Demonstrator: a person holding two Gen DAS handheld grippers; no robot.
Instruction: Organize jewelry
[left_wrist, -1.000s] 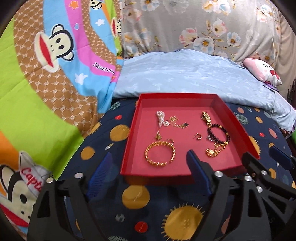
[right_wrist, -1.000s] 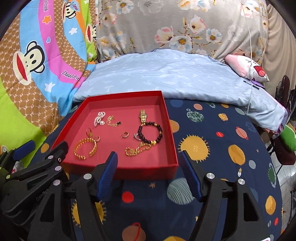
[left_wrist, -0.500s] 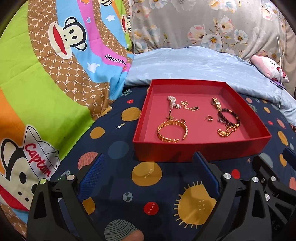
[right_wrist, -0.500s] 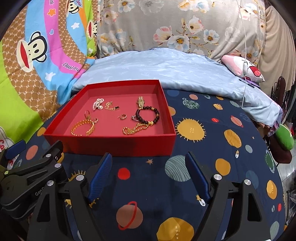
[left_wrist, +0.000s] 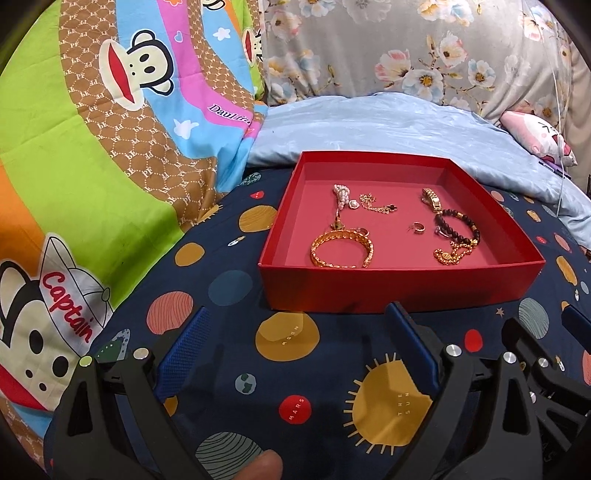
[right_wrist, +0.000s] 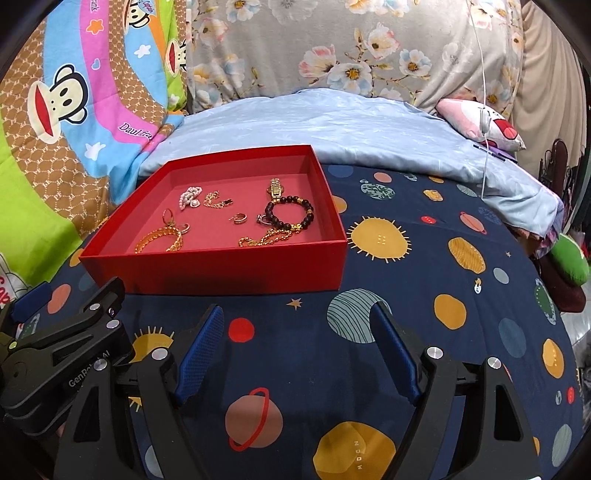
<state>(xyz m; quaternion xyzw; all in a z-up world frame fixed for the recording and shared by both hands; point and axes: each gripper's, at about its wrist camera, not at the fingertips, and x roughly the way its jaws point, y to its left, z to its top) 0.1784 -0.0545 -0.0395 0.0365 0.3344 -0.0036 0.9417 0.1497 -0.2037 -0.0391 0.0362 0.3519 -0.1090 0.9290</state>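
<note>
1. Jewelry lies gathered inside the red box (left_wrist: 399, 291), which sits on the planet-print sheet (left_wrist: 280, 373) just ahead of both pairs of jaws and touches neither.
2. Within the box, seen past the left gripper (left_wrist: 299, 347): a gold bangle (left_wrist: 341, 251) nearest the jaws on their left side, a pearl piece (left_wrist: 341, 194) and a fine gold chain (left_wrist: 376, 205) farther off, a small gold hoop (left_wrist: 418, 228) in the middle, and a gold watch (left_wrist: 431, 197), a dark bead bracelet (left_wrist: 458, 227) and a gold link chain (left_wrist: 452, 253) off to the right.
3. The left gripper's jaws are spread wide with only bare sheet between them; they have just been opening.
4. The right gripper (right_wrist: 297, 332) is likewise spread and empty, its jaws having just been opening too, with the box ahead and to its left.
5. Judged from this, the sorting looks finished or close to it: every piece in view is in the box, none lies loose on the sheet, and neither gripper carries anything.
6. What might remain is tidier spacing, since the bead bracelet and link chain overlap. No lid is in view.
</note>
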